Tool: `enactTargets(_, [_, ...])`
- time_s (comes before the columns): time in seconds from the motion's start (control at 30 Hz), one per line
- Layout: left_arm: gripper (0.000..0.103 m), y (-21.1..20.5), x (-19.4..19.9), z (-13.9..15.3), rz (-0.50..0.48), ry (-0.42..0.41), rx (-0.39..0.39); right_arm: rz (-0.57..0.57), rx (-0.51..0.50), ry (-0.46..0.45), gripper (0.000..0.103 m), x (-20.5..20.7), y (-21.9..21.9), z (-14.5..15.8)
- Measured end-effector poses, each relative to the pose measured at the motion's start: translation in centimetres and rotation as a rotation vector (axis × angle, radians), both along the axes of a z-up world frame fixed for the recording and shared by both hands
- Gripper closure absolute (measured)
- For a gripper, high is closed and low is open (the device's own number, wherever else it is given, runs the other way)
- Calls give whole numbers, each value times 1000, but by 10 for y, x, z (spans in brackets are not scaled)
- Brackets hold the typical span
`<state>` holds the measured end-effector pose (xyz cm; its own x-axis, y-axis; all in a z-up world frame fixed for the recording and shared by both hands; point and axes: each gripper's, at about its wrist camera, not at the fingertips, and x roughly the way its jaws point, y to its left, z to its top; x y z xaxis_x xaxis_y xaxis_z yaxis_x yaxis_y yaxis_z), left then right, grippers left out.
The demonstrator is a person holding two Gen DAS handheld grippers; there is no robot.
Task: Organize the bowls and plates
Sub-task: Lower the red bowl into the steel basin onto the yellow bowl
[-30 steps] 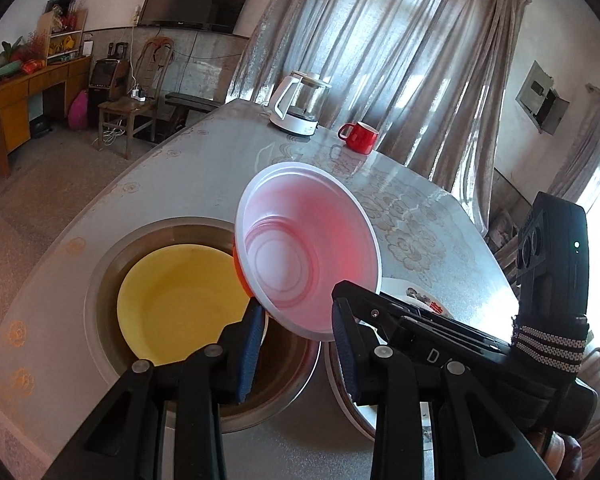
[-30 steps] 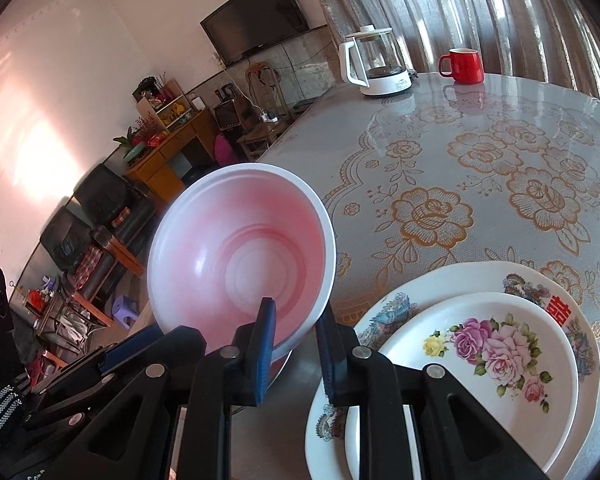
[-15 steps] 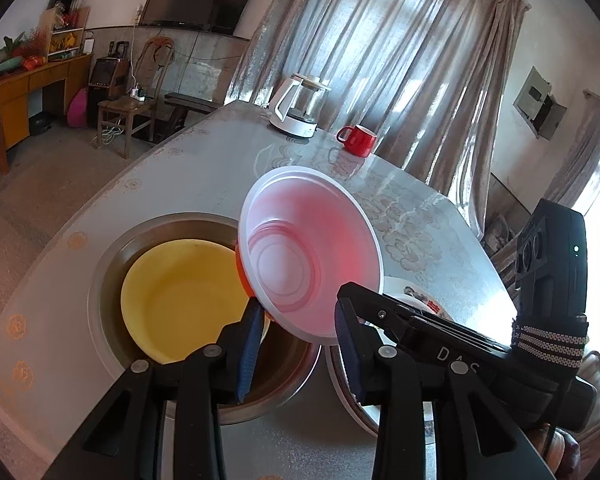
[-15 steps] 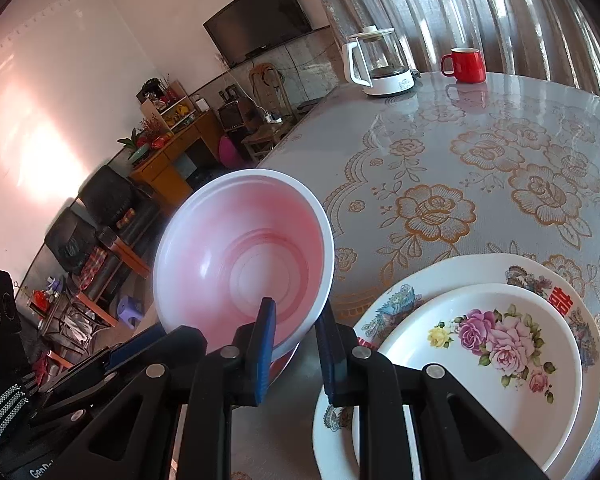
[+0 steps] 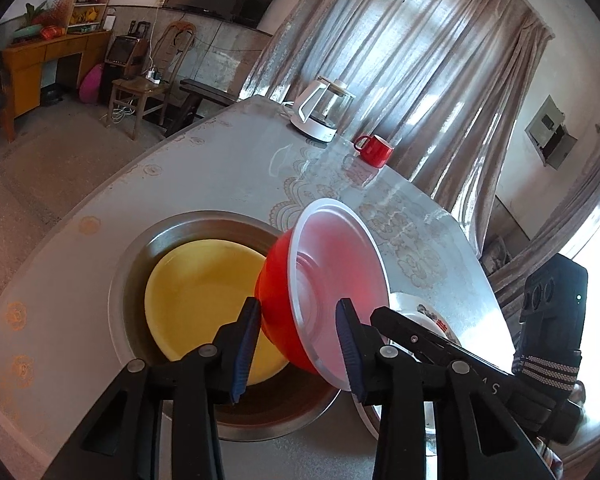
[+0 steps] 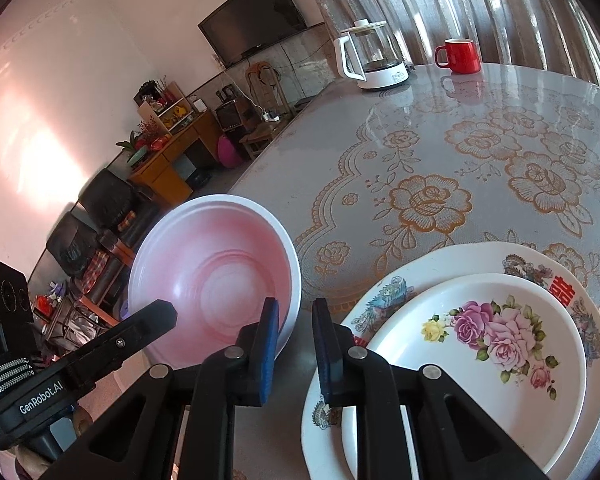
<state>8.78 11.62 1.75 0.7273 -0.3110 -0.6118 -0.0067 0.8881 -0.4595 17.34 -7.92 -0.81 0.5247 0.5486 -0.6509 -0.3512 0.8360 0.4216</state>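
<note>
Red bowl (image 5: 284, 300), tilted above the yellow bowl (image 5: 204, 304) in the steel basin (image 5: 140, 248), sits pinched in our left gripper (image 5: 296, 340); our right gripper (image 6: 296, 344) hangs closed, empty. Next we judge: lower, nest, release.

Daylight pours in through the curtains (image 5: 412, 60) and blows out to pure white at the right edge of the left wrist view. The glossy table (image 6: 460, 152) throws back streaks of glare near the kettle (image 6: 374, 56) and the red cup (image 6: 460, 56). A soft pink glow falls on the wall (image 6: 60, 112). Both views are sharp at the centre, bend strongly toward the rim, and end in dark corners. Shadows under the plates (image 6: 500, 344) are faint.
</note>
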Motion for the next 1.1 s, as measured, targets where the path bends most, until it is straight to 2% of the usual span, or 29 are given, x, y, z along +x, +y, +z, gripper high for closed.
enactTargets(0.13, [71,-2,0,-2,-16,2,15,12,6,8,87,0,3,-2])
enactTargets(0.6, [71,26,-11,-3,53,25,-7,95,19,5,87,-2,33,3])
enactTargets(1.1, [71,40,-9,-6,120,27,37,127,11,3,84,2,60,5])
